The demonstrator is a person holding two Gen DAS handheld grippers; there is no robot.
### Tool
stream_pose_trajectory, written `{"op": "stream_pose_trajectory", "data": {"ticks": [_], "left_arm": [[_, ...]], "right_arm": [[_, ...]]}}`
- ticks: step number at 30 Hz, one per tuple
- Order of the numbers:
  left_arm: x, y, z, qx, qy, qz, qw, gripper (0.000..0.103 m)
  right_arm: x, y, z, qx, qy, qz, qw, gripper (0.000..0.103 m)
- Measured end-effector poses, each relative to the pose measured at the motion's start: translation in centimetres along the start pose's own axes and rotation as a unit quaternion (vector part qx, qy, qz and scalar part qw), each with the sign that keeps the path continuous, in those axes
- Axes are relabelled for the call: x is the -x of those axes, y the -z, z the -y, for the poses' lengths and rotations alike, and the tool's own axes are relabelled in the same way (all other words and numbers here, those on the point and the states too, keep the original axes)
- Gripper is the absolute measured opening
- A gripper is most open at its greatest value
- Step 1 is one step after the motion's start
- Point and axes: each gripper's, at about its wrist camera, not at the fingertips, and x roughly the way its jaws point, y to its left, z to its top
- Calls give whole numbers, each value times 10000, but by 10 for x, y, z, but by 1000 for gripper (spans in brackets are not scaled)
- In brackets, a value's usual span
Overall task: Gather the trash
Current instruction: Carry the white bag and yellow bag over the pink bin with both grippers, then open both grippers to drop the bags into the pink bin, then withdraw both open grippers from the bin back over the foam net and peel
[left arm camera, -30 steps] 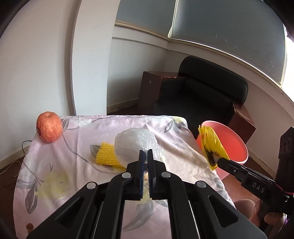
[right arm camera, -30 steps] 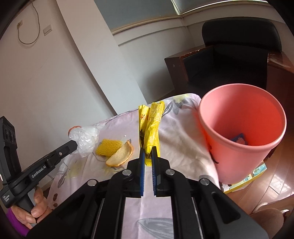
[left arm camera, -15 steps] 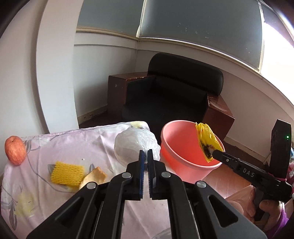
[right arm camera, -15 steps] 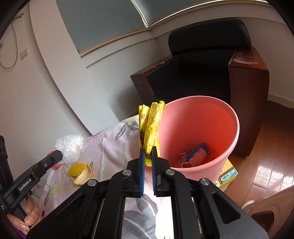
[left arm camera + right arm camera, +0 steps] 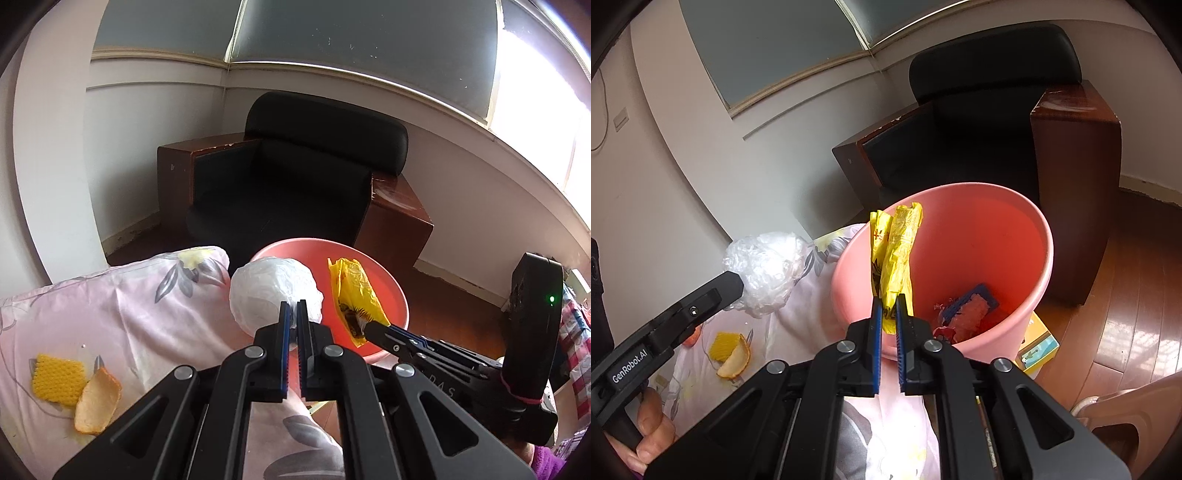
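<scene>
Trash is hanging from both grippers at the pink bin. The right gripper is clamping a crinkled yellow wrapper, a thin glossy strip standing up between its jaws, and is holding it over the bin's open mouth, probably so it can drop straight in. The left gripper is pinching a puffy ball of clear plastic film by a small fold, carrying it at the table edge beside the bin's rim. Inside the smooth round bin, red and blue scraps are lying at the bottom. On the soft floral tablecloth, a yellow foam net and a curved orange peel are waiting, touching each other.
</scene>
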Motion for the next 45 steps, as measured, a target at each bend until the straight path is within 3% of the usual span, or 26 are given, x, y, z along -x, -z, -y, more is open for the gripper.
{"op": "stream_pose_trajectory", "data": {"ticks": [16,18,21,23,27,29,32,35,45], "left_arm": [[-55,-3,27,-142,274,-418,9987,4],[-58,-3,27,-139,299,-426,9985,7],[-60,0,28,-199,310,-437,9984,23],[-58,1,28,-226,307,-417,9984,33],[-51,1,26,-201,312,-372,9986,34],[-46,2,22,-159,306,-361,9988,35],[-38,4,17,-110,273,-358,9989,36],[-26,7,10,-72,220,-341,9992,43],[12,21,-11,122,3,-257,9996,44]], "right_arm": [[-4,-3,26,-263,253,43,9993,7],[-5,-4,29,-290,277,48,9992,7],[-4,-5,33,-335,321,78,9989,7],[-5,-5,36,-383,350,69,9986,8],[-8,-7,41,-429,395,18,9983,9],[-8,-8,41,-413,407,29,9983,20],[-7,-8,40,-400,382,46,9985,25],[-5,-7,37,-398,356,39,9986,26],[5,2,13,-200,125,-18,9997,26]]}}
